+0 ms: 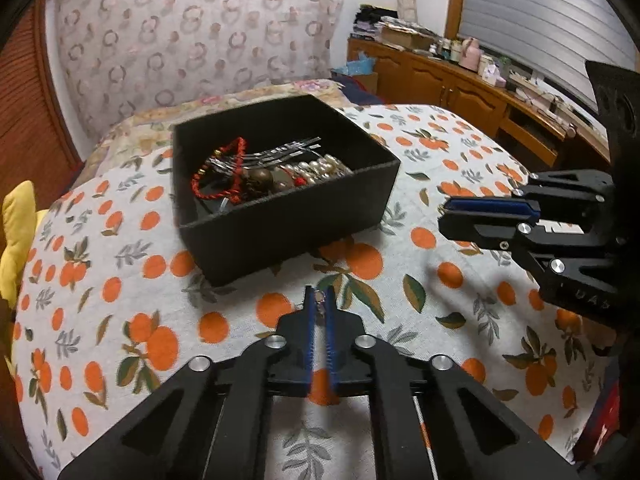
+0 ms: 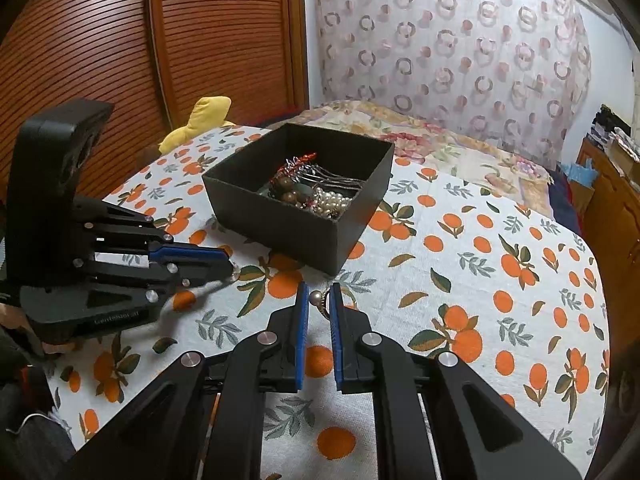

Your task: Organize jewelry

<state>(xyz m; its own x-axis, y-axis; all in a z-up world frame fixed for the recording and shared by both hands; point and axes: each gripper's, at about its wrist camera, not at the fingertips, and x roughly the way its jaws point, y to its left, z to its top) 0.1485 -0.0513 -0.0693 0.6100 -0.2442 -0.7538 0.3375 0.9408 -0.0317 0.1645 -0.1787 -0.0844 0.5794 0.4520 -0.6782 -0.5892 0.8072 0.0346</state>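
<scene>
A black open box (image 1: 280, 224) sits on the orange-print cloth and holds a red cord bracelet (image 1: 236, 168), brown beads, pearls (image 1: 320, 170) and silver hairpins. The box also shows in the right wrist view (image 2: 288, 232). My left gripper (image 1: 319, 300) is shut on a small silver earring (image 1: 319, 299), just above the cloth in front of the box; it also shows in the right wrist view (image 2: 232, 270). My right gripper (image 2: 320, 298) is shut on a ring with a pearl bead (image 2: 318, 300), near the box's front corner; it also shows in the left wrist view (image 1: 442, 216).
The cloth-covered table (image 2: 480, 280) drops off at its right and near edges. A yellow cushion (image 2: 200, 120) lies at the far left by a wooden shutter door. A bed with floral cover (image 2: 440, 140) lies behind. A wooden cabinet (image 1: 460, 88) with clutter stands at right.
</scene>
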